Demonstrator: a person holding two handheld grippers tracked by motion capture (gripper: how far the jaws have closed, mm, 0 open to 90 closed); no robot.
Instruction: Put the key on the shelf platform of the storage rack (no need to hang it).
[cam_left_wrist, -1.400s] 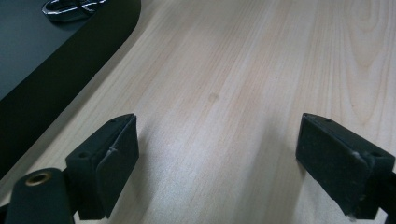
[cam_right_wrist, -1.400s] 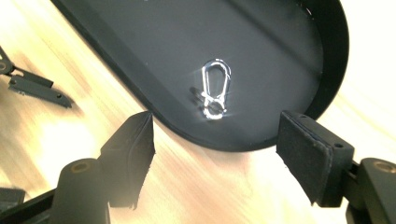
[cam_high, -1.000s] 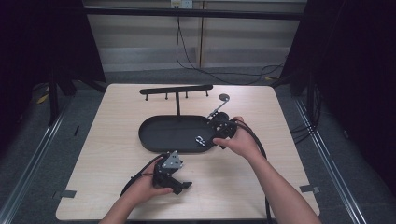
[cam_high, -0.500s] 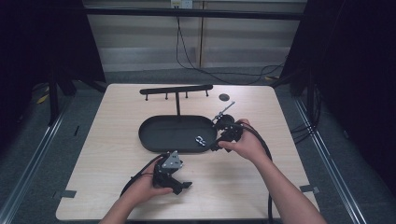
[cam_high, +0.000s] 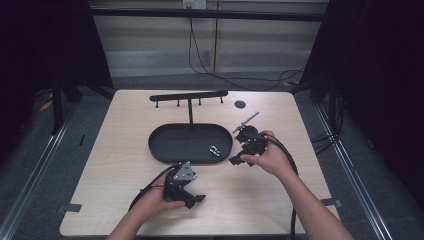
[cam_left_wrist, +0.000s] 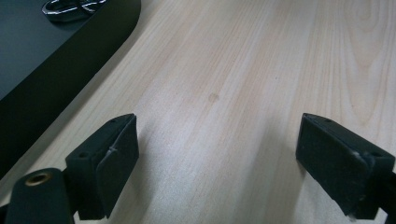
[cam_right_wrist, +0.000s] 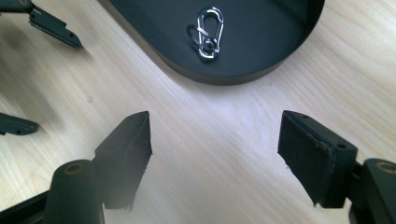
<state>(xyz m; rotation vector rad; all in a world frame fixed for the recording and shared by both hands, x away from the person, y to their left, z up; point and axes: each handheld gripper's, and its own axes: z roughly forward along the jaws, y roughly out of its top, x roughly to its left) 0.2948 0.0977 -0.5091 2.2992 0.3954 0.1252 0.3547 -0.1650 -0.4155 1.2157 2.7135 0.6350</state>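
Withdrawn from the rack, our right gripper (cam_high: 239, 159) now hovers wide-jawed beside the tray (cam_high: 165, 150) holding the carabiners (cam_right_wrist: 207, 32); left gripper (cam_high: 196, 200) rests wide-jawed on the worktop (cam_high: 300, 195). We should approach the clips squarely.

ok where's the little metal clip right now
The metal clip lies inside the black oval tray, near its right end in the high view, just left of the right claw.
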